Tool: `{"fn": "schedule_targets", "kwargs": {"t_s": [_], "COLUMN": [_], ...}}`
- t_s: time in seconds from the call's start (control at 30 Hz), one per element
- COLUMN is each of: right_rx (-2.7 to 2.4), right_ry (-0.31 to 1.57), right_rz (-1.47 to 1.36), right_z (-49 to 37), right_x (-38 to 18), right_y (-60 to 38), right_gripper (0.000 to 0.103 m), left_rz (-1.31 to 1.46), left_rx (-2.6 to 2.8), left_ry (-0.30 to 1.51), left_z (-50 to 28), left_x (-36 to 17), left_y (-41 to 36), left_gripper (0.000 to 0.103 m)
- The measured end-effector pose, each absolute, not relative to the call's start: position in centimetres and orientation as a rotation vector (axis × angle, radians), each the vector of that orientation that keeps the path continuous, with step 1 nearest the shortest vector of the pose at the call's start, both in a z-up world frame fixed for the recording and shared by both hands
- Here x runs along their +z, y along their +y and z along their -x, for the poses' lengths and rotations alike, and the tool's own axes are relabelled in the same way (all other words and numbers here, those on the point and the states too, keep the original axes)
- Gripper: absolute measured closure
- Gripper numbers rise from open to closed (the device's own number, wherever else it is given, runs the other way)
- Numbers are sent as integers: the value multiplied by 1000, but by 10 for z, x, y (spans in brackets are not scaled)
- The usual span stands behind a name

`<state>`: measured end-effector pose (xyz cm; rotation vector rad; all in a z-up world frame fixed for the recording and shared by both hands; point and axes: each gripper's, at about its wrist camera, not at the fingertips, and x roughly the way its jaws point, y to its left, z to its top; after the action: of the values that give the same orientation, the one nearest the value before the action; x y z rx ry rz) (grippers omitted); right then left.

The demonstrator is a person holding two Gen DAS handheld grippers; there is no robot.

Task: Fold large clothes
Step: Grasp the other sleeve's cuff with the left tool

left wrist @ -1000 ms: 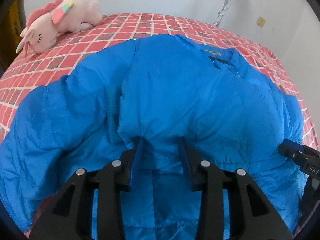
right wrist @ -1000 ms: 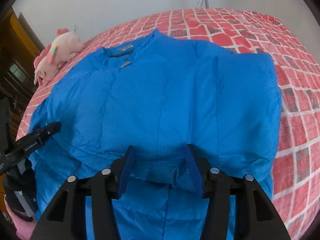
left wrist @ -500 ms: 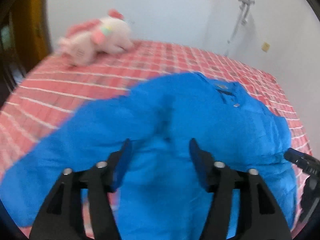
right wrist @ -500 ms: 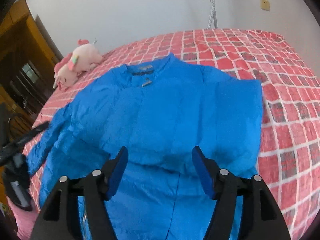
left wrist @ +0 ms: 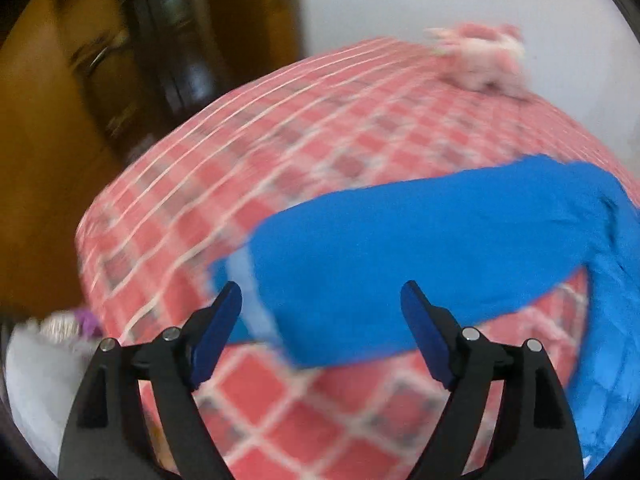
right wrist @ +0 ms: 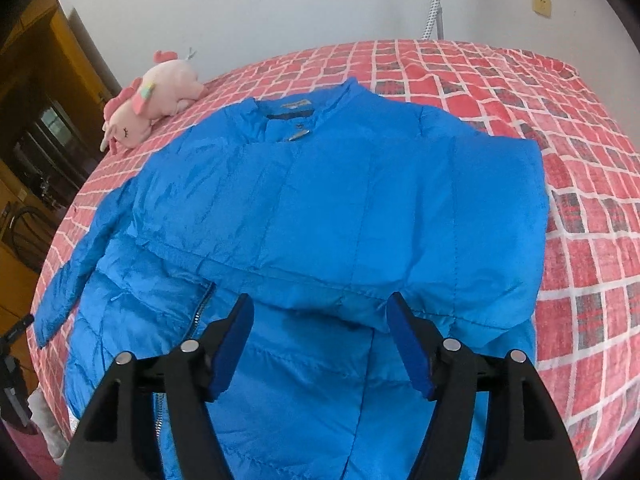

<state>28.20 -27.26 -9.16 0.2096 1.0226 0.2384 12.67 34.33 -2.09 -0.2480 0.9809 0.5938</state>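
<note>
The red checked bed (right wrist: 580,208) is filling most of both views, its cover curving away to a white wall at the top of the frame. Lying across the middle of the right wrist view is the blue padded jacket (right wrist: 320,208), collar toward the top and zipper running down at lower left. One sleeve appears to be lying folded across the chest, so its cuff edge is forming a straight band just above the right gripper (right wrist: 320,340); that looks like a fold already laid, which would explain why the claw is hovering there with nothing in it. Its jaws are widening, with jacket fabric showing beneath the gap but not pinched.

The other sleeve (left wrist: 420,264) is stretching out flat toward the left edge of the bed, a blue band crossing the middle of the blurred left wrist view. The left gripper (left wrist: 320,320) is hanging over its cuff end, jaws spreading, the cloth lying below them and not pressed. I judge it is lining up to take this sleeve for the matching fold.

Bare cover is lying on the right side of the right wrist view, giving open room there. The pink plush toy (right wrist: 152,108) is resting at upper left, near the collar but apart from it. The sleeve's cuff is sitting close to the bed's left edge, beside the brown wooden furniture (left wrist: 80,160).
</note>
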Motion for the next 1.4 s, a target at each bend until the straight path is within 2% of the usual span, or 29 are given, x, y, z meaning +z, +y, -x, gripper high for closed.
{"fn": "schedule_targets", "kwargs": {"t_s": [0.17, 0.53, 0.7, 0.8, 0.9, 0.93, 1.03, 1.13, 1.4], "right_rx": [234, 216, 218, 218, 220, 221, 221, 225, 196], "right_ry": [1027, 1053, 1058, 1060, 1062, 1062, 1062, 1062, 1043], "right_rz": [-202, -207, -207, -208, -215, -213, -214, -226, -228], "right_z": [-283, -289, -290, -290, -290, -291, -291, -290, -284], "right_x": [-94, -104, -107, -108, -108, -108, -108, -106, -95], "right_y": [-271, -276, -276, -276, -277, -277, -277, -279, -283], "right_gripper": [33, 33, 33, 33, 33, 33, 33, 33, 33], "left_rz": [378, 525, 582, 588, 642, 667, 684, 676, 531], "left_rx": [619, 550, 529, 519, 489, 471, 461, 472, 359], "left_ry": [994, 1017, 999, 983, 952, 942, 925, 880, 738], "left_z": [-107, -123, -117, -113, -109, -108, -109, -111, -132], "left_x": [-38, -71, -71, -70, -68, -67, -64, -53, 12], "left_y": [388, 404, 407, 408, 411, 410, 404, 391, 322], "left_gripper": [22, 17, 18, 28, 48, 58, 71, 75, 77]}}
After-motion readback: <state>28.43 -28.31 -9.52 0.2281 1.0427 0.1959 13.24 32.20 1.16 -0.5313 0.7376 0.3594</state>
